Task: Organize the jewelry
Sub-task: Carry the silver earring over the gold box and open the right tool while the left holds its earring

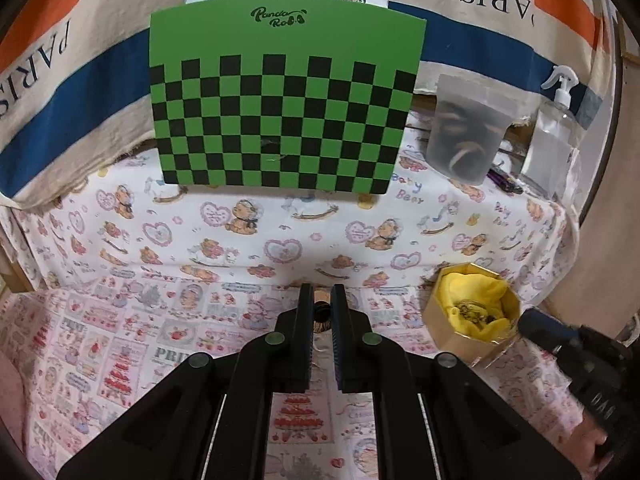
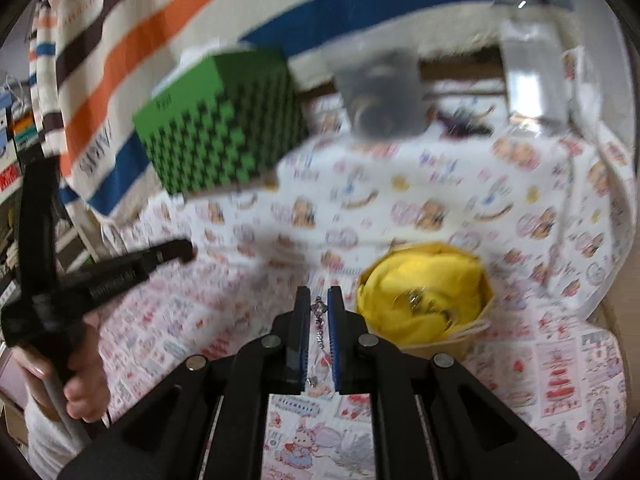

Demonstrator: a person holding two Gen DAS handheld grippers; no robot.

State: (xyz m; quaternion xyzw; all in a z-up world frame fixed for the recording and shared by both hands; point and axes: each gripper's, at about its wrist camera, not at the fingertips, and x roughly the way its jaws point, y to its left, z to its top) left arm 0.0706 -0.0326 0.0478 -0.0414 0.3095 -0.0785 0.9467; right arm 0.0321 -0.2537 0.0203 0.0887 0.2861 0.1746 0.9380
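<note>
While right tongs [image 2: 319, 304] pinch one chain [image 2: 320, 322] | one box [image 2: 452, 344].

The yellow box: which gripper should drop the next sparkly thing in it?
Probably the right gripper: it is shut on a little chain, and the yellow-lined box sits just beside it. The left gripper is farther from the box and pinches a small brown thing I can't identify.

- Chain [image 2: 319, 320]: fine silver-toned links with small dark beads, hanging lengthwise between the right gripper's jaws, clear of the bench.
- Box [image 1: 460, 330]: gold, octagonal, open-topped, lined with crumpled yellow cloth [image 2: 424, 292], upright near the bench's right edge.
- Jewelry in the box [image 1: 474, 312]: small metallic tangle on the cloth; pieces indistinct.
</note>
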